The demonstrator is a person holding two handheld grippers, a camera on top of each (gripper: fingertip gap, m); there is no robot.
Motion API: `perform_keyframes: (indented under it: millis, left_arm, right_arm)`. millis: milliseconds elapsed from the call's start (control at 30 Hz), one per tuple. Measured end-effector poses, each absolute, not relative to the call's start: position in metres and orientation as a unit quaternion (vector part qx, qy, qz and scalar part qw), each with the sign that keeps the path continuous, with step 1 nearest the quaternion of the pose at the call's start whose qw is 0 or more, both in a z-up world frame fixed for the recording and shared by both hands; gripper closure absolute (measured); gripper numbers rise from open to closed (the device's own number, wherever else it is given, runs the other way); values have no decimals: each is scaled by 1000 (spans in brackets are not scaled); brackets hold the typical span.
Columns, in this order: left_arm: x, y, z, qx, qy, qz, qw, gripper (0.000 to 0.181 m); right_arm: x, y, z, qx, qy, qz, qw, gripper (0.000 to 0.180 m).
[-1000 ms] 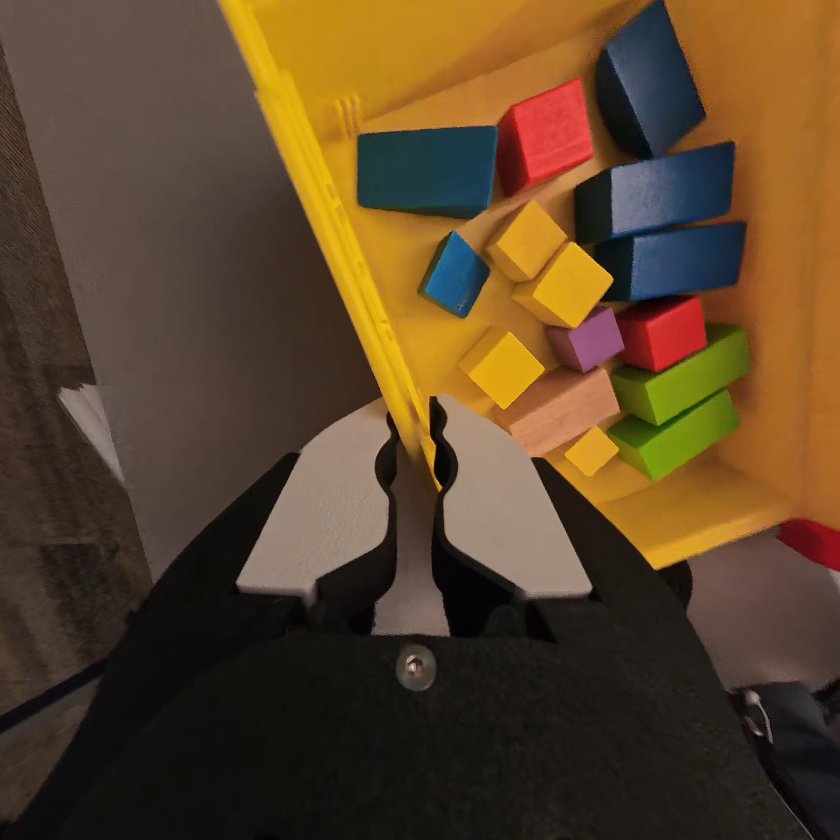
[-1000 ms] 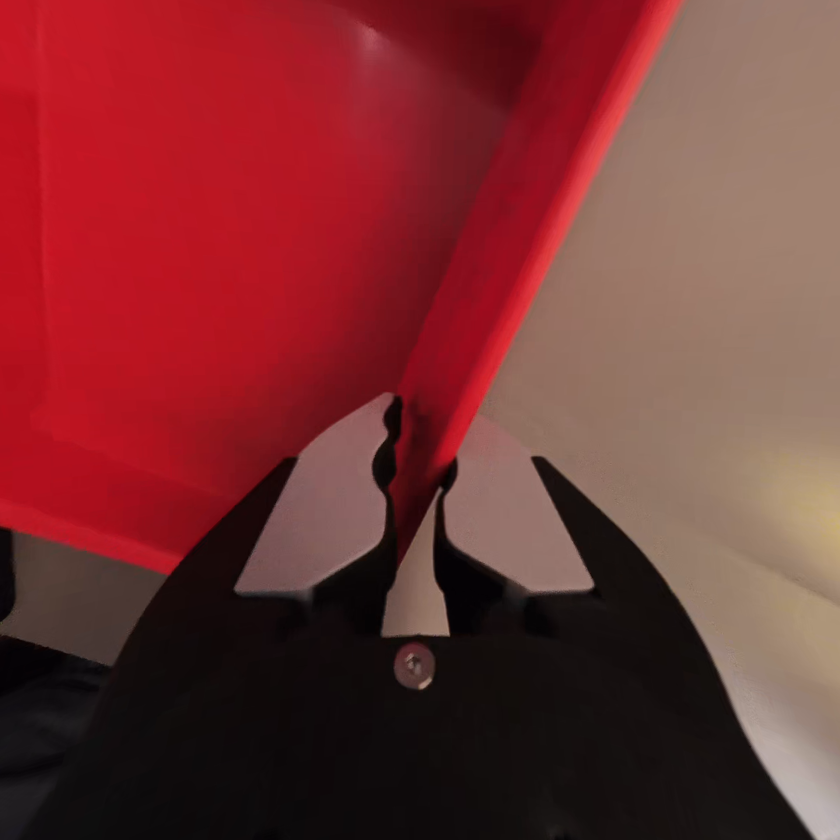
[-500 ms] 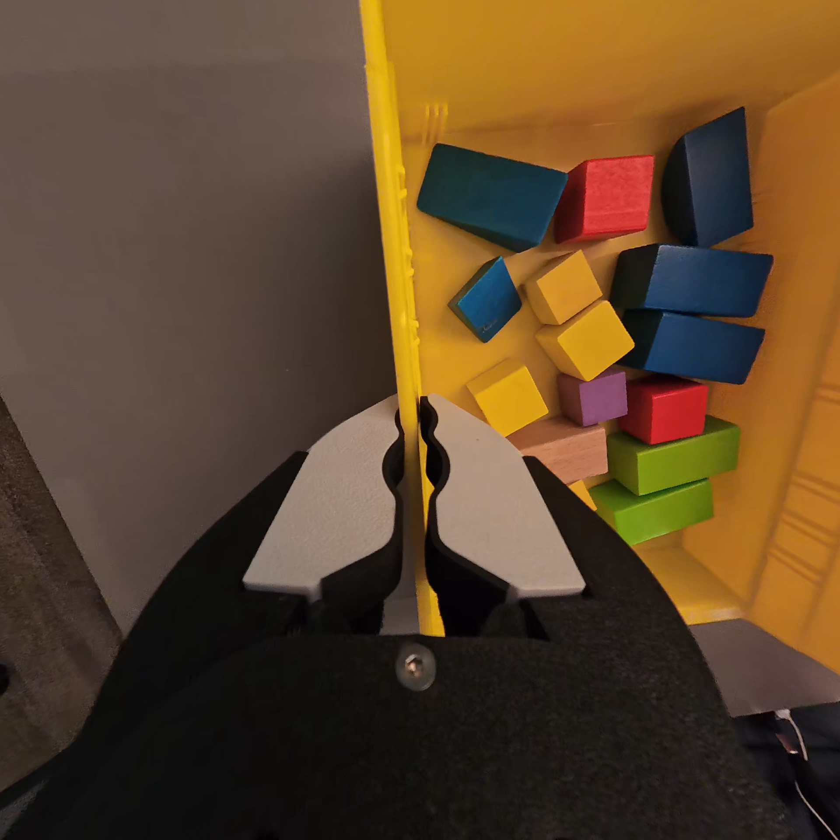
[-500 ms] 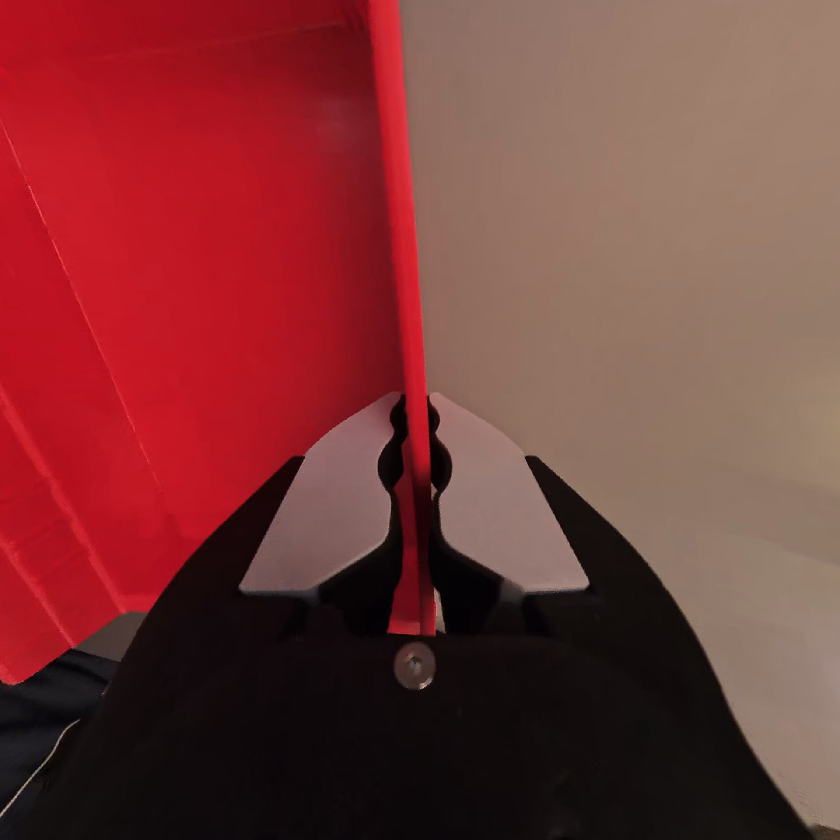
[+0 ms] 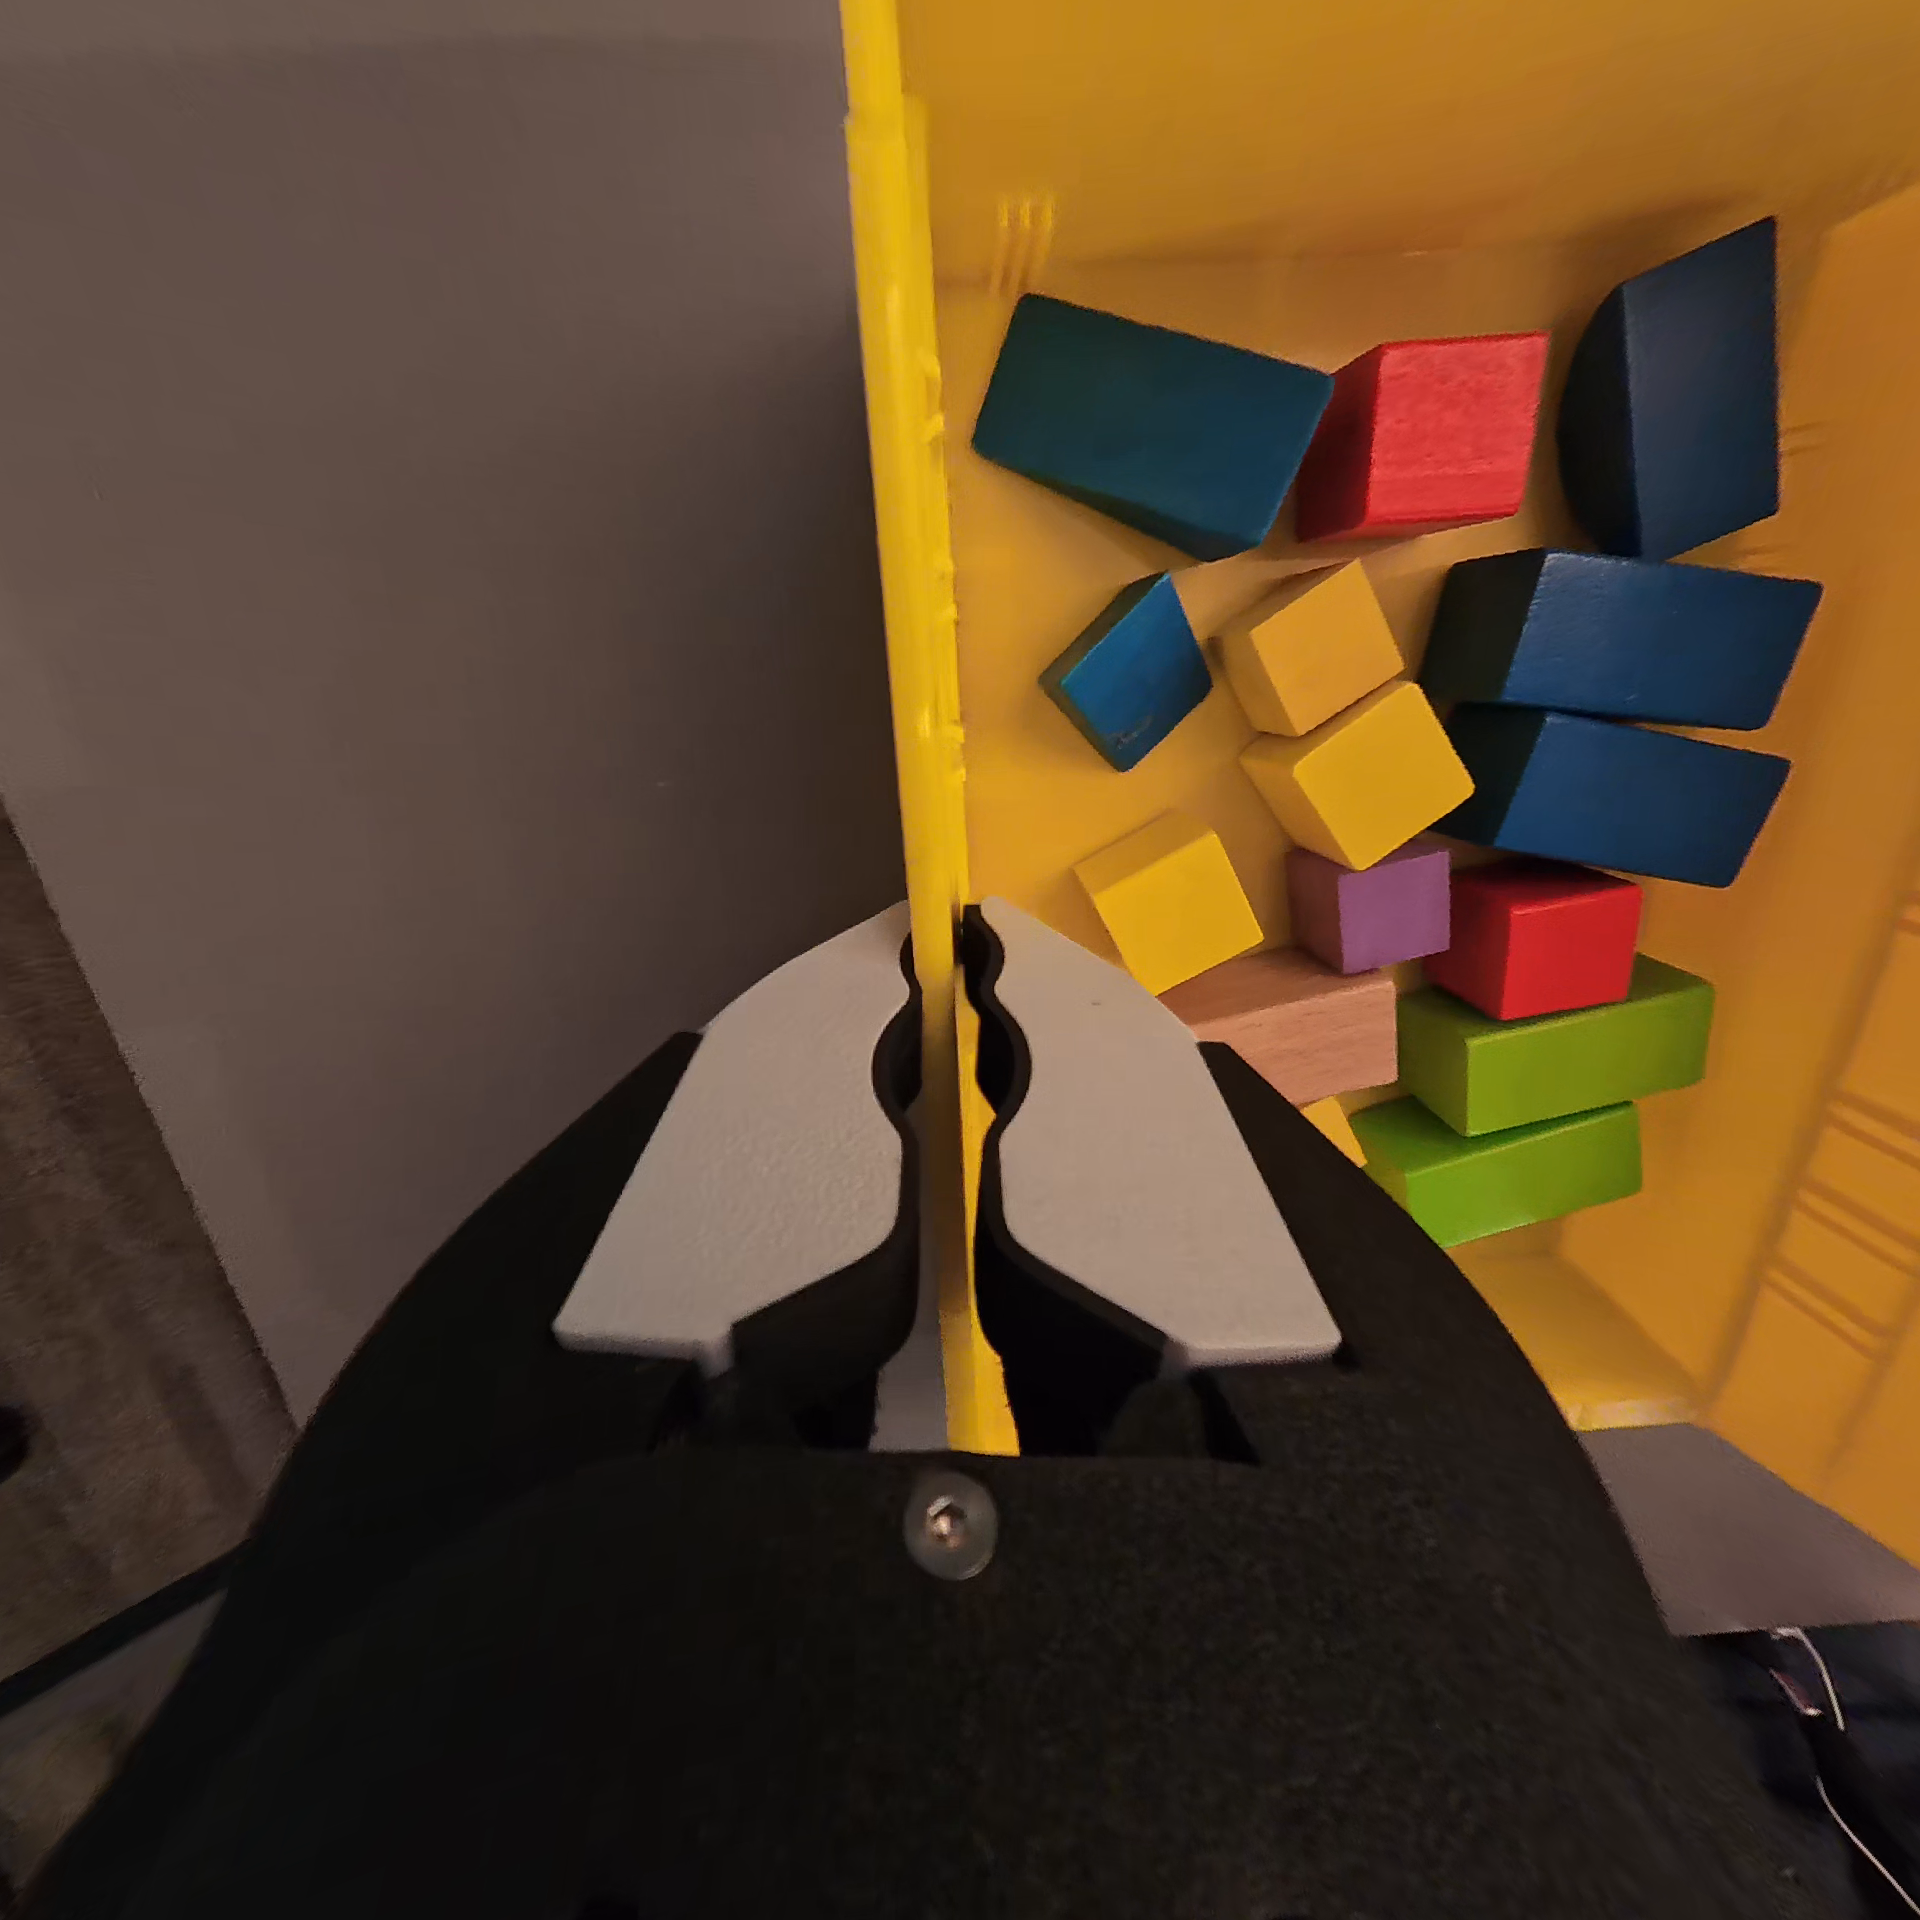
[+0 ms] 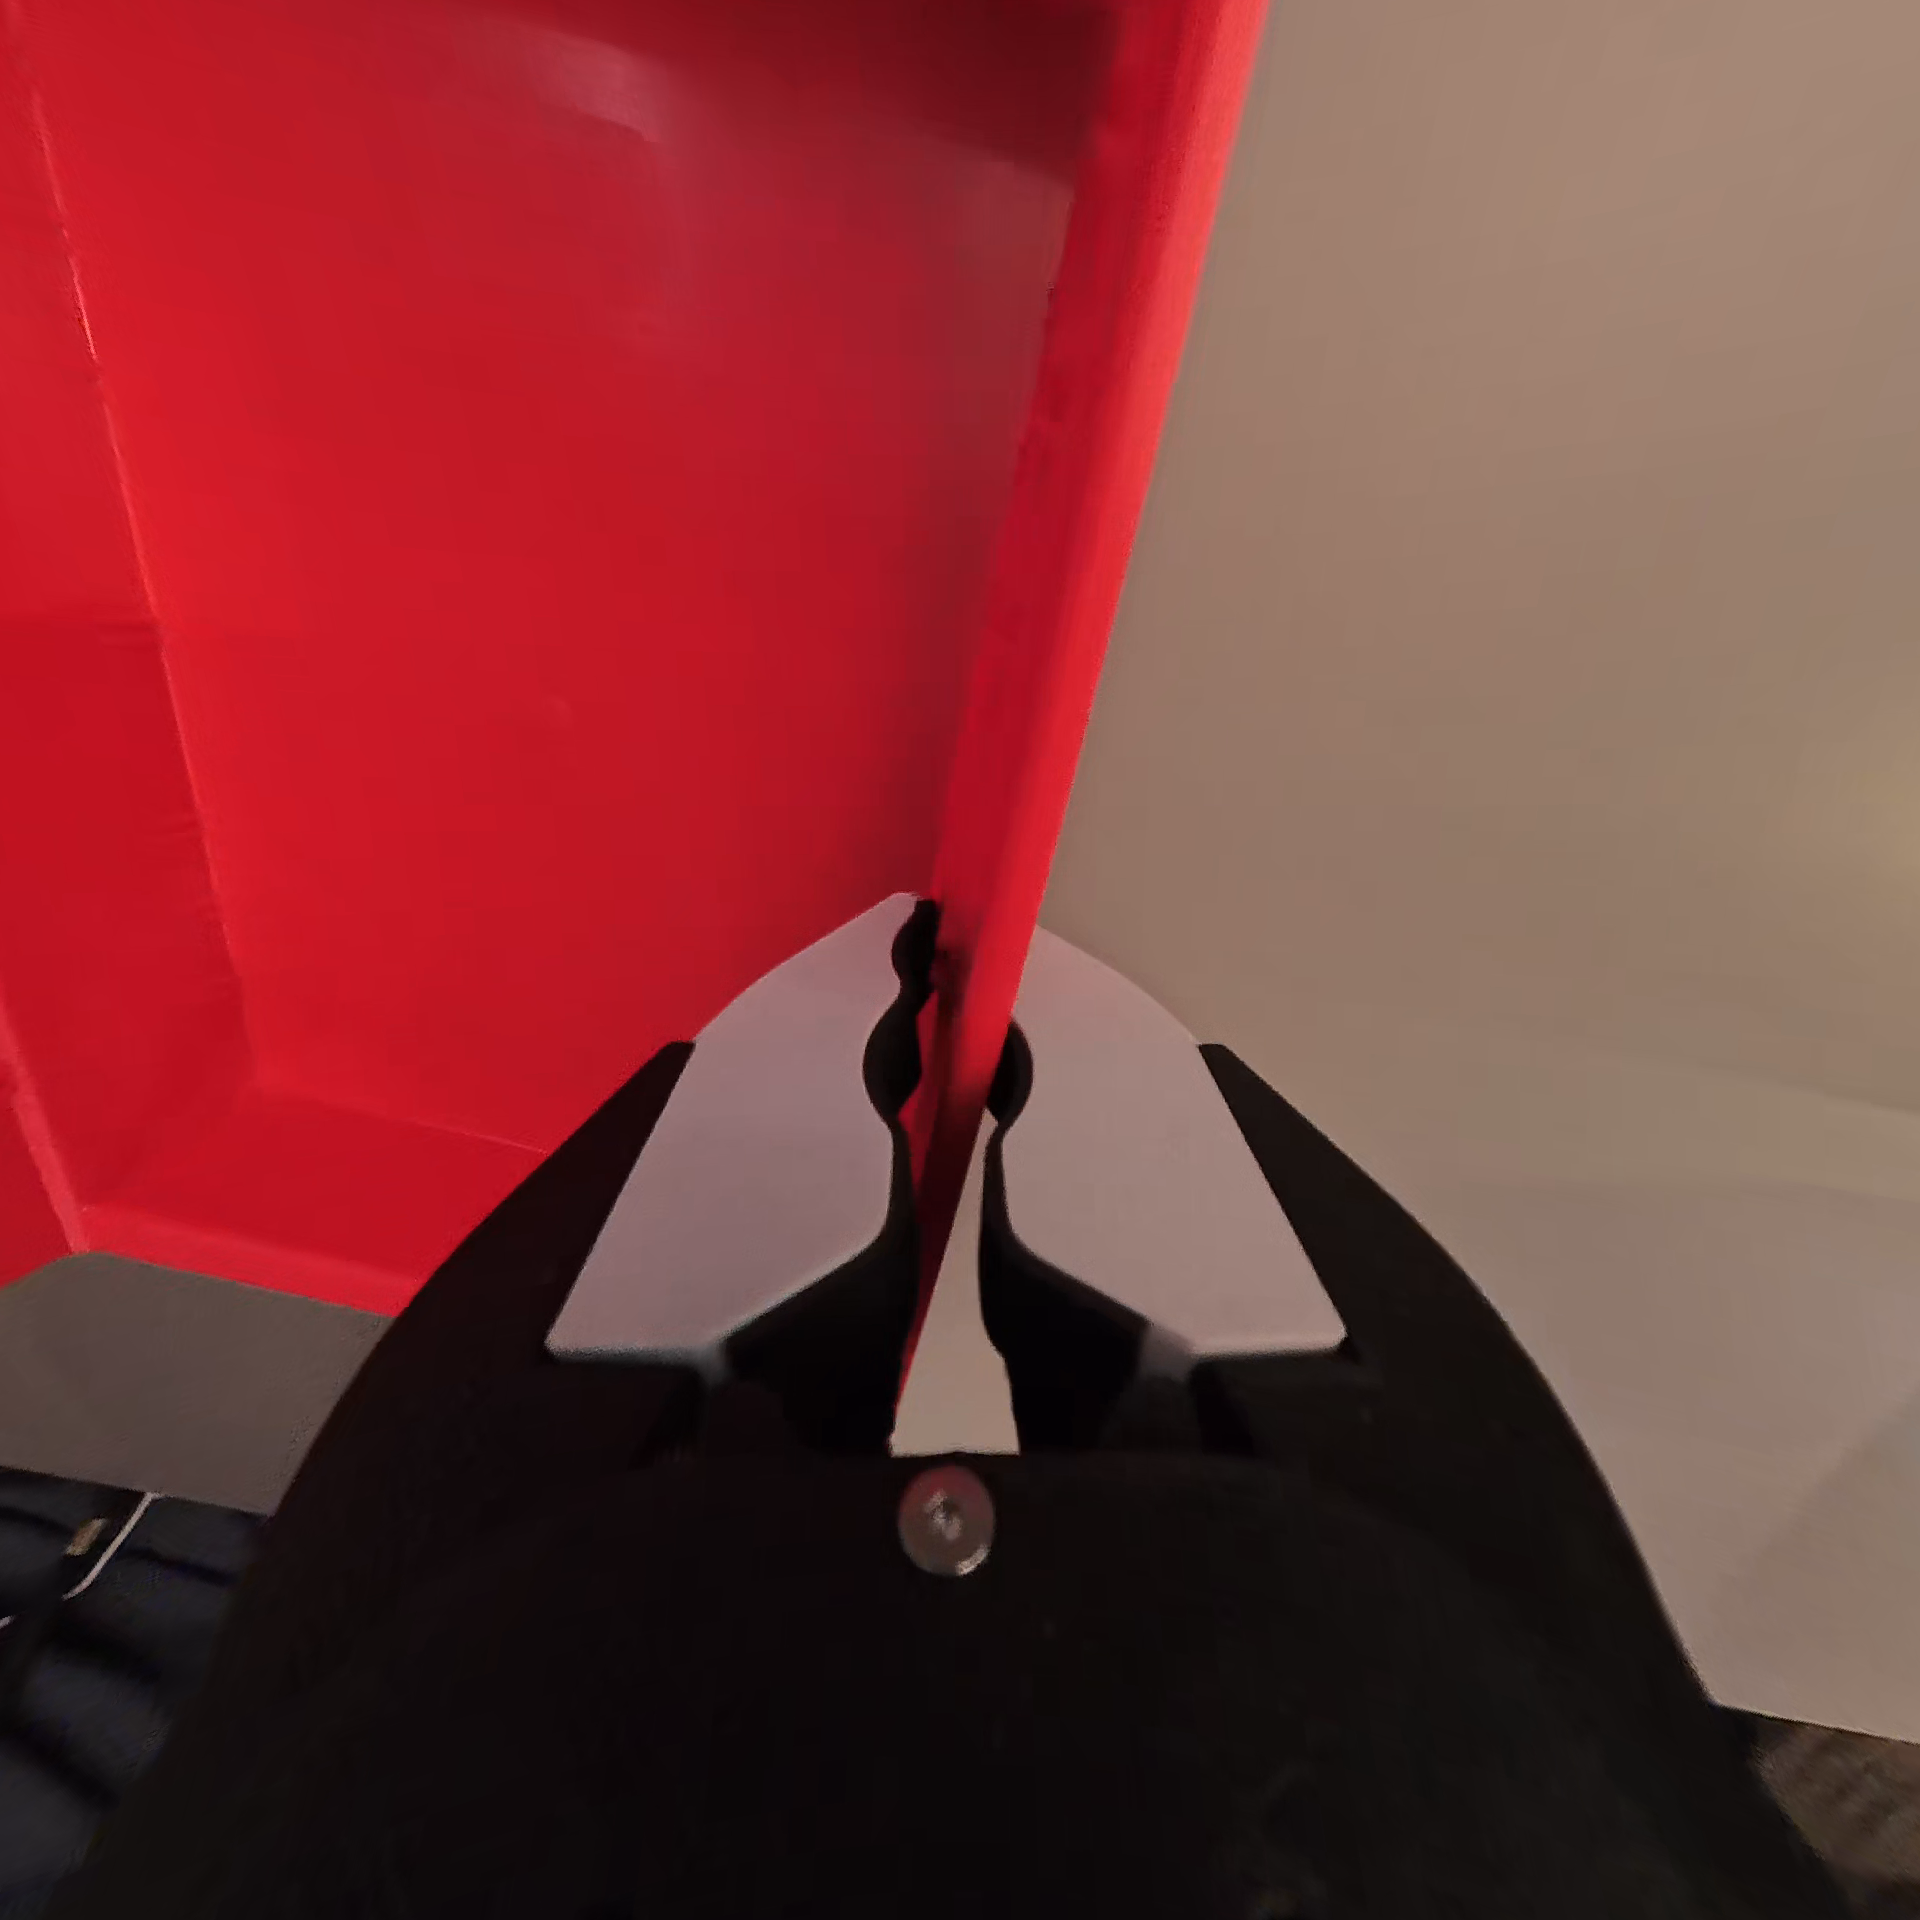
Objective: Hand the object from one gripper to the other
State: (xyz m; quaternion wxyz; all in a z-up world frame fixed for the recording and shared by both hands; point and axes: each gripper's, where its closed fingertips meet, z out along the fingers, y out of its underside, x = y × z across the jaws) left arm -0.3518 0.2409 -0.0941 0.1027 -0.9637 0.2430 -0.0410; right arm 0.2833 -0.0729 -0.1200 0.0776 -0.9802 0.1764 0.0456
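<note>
Grey wall (image 5: 436, 520) fills the space to the left of the yellow bin (image 5: 1351, 125) in my left wrist view, and a pale beige wall (image 6: 1558, 623) lies to the right of the red bin (image 6: 540, 623) in my right wrist view.

My left gripper (image 5: 940, 925) is clamped on the yellow bin's side wall, which runs upright between the two grey fingers (image 5: 769, 1143), one outside the bin and one inside. Within the yellow bin, on its floor, lie wooden blocks: a teal wedge (image 5: 1143, 421) nearest the far wall, a red cube (image 5: 1429, 431) touching its right end, and a dark blue rounded block (image 5: 1673, 395) to the right of that. Below them sit a small blue block (image 5: 1127, 670), three yellow cubes (image 5: 1351, 769), two dark blue bars (image 5: 1610, 717) stacked one against the other, a purple cube (image 5: 1366, 904), a second red cube (image 5: 1527, 935), a plain wooden block (image 5: 1299, 1018) and two green bars (image 5: 1527, 1112) closest to my gripper. The blocks are crowded, many touching.

My right gripper (image 6: 951, 925) is closed on the red bin's right side wall, which slants slightly between the fingers (image 6: 748, 1143). What I see of that bin's inside is bare red plastic.

Below the yellow bin a grey counter (image 5: 1714, 1538) edge shows, with dark fabric (image 5: 1818, 1766) under it. Carpet (image 5: 83, 1195) shows at the far left.
</note>
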Motion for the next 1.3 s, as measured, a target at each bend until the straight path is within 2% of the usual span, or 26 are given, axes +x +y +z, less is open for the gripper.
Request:
perform_keyframes:
  millis: [433, 867, 933, 967, 1133, 1300]
  left_arm:
    - [-352, 234, -95, -970, 215, -60, 92, 178]
    - [-352, 231, -95, -970, 212, -70, 92, 178]
    - [-352, 230, -94, -970, 213, -78, 92, 177]
    - [-352, 229, -94, -969, 215, -81, 90, 177]
    - [-356, 233, -68, -963, 211, -89, 143, 173]
    - [-347, 229, -6, -925, 253, -82, 273, 173]
  right_arm:
    - [283, -111, -120, -977, 182, 54, 97, 172]
    - [273, -97, -119, -978, 168, 45, 112, 172]
    - [277, -101, -116, -975, 183, 43, 119, 162]
    - [281, -101, -111, -973, 187, 31, 133, 153]
    - [291, -87, -47, -946, 172, -38, 270, 152]
    - [271, -56, 75, -845, 79, -151, 507, 153]
